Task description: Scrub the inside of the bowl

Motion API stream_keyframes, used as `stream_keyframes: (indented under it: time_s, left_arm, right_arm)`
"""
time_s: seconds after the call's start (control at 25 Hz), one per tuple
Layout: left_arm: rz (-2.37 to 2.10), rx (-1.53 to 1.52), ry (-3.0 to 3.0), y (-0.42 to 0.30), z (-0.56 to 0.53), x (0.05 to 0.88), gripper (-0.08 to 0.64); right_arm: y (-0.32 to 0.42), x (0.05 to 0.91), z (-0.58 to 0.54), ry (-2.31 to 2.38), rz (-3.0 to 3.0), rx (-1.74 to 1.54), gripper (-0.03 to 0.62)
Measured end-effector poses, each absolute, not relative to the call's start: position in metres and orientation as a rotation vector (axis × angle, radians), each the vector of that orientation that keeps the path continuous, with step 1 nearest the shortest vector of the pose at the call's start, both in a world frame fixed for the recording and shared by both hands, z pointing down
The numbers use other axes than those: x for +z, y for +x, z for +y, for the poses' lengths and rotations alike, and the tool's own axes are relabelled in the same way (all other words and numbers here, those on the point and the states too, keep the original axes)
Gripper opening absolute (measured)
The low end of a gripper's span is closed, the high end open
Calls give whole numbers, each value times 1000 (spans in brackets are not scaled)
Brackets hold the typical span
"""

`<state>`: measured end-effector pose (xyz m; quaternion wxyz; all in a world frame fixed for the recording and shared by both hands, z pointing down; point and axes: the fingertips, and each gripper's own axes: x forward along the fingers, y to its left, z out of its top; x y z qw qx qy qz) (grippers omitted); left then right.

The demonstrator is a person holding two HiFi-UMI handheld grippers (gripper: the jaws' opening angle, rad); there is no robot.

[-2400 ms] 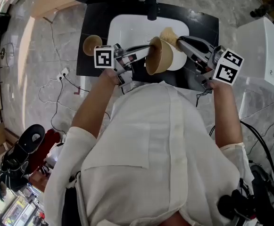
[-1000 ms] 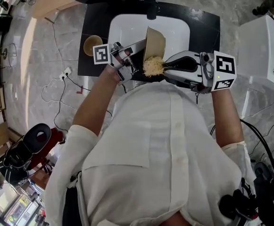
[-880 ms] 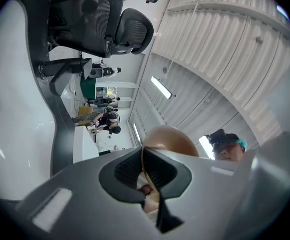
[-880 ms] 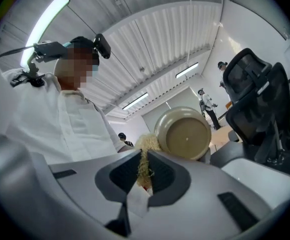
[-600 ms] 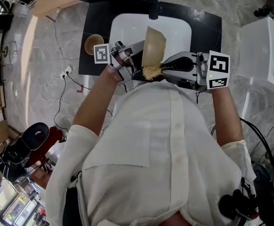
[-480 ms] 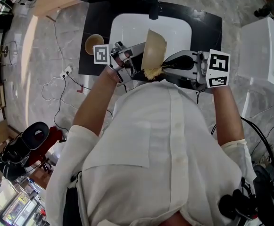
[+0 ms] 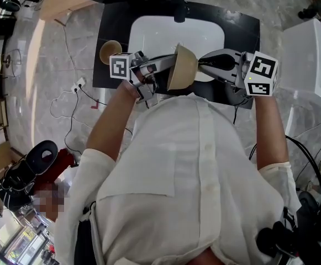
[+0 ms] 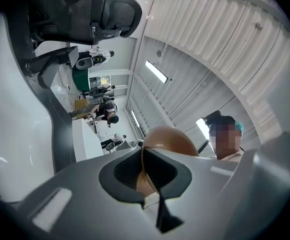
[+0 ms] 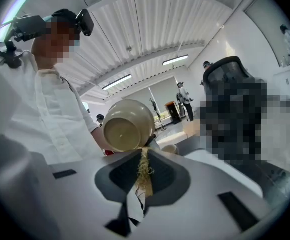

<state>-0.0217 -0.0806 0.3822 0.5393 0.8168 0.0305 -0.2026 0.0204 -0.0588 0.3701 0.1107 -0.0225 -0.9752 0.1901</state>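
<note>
A tan bowl (image 7: 183, 66) hangs tipped on its side over the sink. My left gripper (image 7: 168, 65) is shut on its rim. In the left gripper view the thin rim edge runs between the jaws of the left gripper (image 8: 145, 176), and the brown bowl (image 8: 167, 139) rises beyond them. My right gripper (image 7: 203, 65) reaches in from the right, its tip at the bowl's outer side. In the right gripper view the right gripper (image 9: 144, 176) is shut on a straw-coloured fibre scrubber (image 9: 144, 169), and the bowl's base ring (image 9: 129, 125) faces it. The bowl hides the scrubber in the head view.
A white sink (image 7: 149, 29) is set in a black counter (image 7: 110, 24), with a dark faucet (image 7: 177, 4) at the back. A second small brown bowl (image 7: 108, 49) stands on the counter's left. A white cabinet (image 7: 309, 48) is at the right. Cables lie on the floor.
The bowl has swung lower and turned its base toward the right gripper. The right gripper has moved away from my body and rightward. The scrubber, seen earlier at the bowl's lower rim, no longer shows.
</note>
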Motion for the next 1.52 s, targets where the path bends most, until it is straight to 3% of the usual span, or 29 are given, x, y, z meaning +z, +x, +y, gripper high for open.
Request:
stream_keyframes:
  time_s: [0.44,1.52]
  left_arm:
    - [39,-406,1982,-8,-68,392,17]
    - [-8,-628,1803,-31,-95,387,17]
  right_arm:
    - [46,338,-89,242,-3084,688,32]
    - [14,293,-13,-439,-3220,741,32]
